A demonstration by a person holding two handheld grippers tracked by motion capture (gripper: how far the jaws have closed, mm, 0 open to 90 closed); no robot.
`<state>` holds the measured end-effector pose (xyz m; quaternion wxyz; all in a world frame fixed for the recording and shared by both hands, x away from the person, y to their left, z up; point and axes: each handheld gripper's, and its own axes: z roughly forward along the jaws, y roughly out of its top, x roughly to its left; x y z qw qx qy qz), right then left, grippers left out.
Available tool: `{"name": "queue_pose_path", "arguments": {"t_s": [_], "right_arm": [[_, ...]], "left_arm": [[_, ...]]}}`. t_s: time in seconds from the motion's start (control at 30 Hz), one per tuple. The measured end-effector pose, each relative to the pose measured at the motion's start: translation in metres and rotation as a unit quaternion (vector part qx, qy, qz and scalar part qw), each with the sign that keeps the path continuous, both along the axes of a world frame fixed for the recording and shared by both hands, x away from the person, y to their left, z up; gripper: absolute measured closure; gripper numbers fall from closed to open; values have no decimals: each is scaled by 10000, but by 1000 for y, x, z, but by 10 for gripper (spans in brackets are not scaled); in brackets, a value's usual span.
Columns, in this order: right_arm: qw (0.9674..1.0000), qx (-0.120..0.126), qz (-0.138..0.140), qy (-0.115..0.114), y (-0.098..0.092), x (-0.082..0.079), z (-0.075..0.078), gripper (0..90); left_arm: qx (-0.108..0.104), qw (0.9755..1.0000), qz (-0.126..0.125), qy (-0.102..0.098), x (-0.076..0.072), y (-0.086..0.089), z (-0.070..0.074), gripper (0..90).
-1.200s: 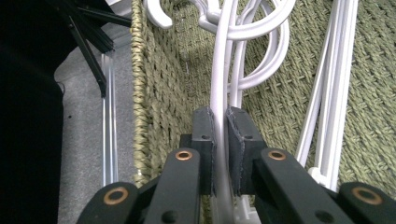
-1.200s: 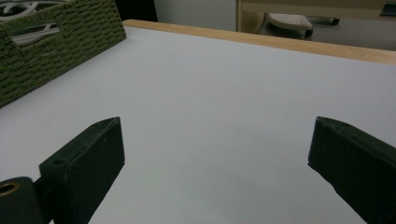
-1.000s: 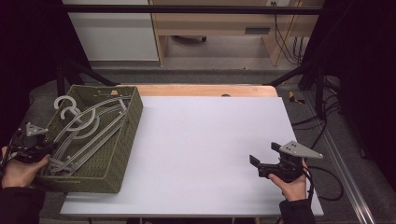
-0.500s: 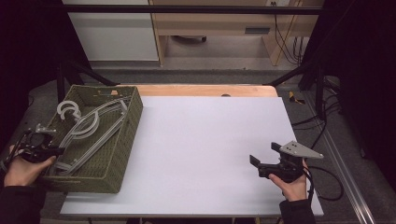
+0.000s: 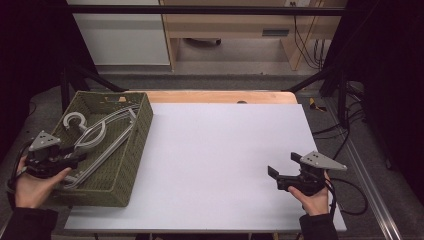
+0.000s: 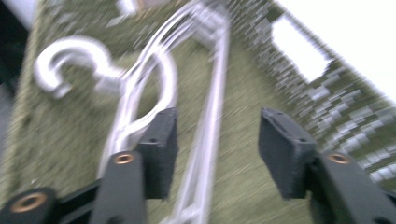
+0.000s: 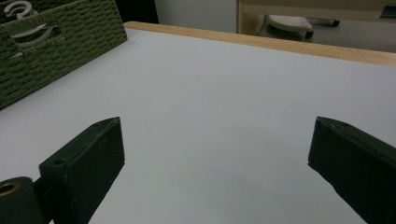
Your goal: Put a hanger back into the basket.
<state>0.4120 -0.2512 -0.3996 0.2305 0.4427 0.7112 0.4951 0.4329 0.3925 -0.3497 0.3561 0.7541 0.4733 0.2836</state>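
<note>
Woven basket [image 5: 131,165] holds hangers [image 5: 102,137]; left gripper [image 6: 217,149] above.

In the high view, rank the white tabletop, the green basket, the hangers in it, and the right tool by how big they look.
1. White tabletop, by far the largest.
2. Green basket.
3. Hangers, lying inside the basket.
4. Right tool, smallest, about as big as the hand holding it.

we see: grey hangers [image 5: 97,137] | lying flat, stacked, hooks toward far end | inside green woven basket [image 5: 134,150] | basket at bench's left edge
</note>
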Motion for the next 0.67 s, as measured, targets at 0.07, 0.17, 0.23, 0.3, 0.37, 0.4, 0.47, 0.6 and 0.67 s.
{"name": "queue_pose_path", "arguments": {"t_s": [0.07,0.17,0.23,0.3,0.37,0.4,0.47,0.6,0.67], "right_arm": [[10000,-6,8,-18,0,0,0,37],[10000,11,-18,-10,0,0,0,36],[10000,14,-15,-9,1,0,0,36],[10000,9,-12,-12,1,0,0,35],[10000,18,-16,1,1,-1,0,35],[10000,16,2,-25,0,0,0,35],[10000,0,27,-59,-1,0,0,34],[10000,48,32,-81,-1,-1,0,34],[9999,43,53,-100,-1,-1,0,34]], "left_arm": [[-243,9994,-168,-184,-6,-10,2,409],[-711,9959,-413,-390,-12,-26,1,343],[-892,9935,-516,-476,-15,-35,-1,301],[-1060,9910,-645,-509,-17,-45,-4,276],[-1206,9883,-774,-520,-20,-54,-8,251],[-1224,9877,-809,-544,-21,-58,-10,241],[-1230,9869,-866,-589,-23,-66,-13,204],[-1240,9854,-953,-673,-29,-78,-18,150],[-1236,9844,-1063,-664,-31,-82,-21,144]]}}
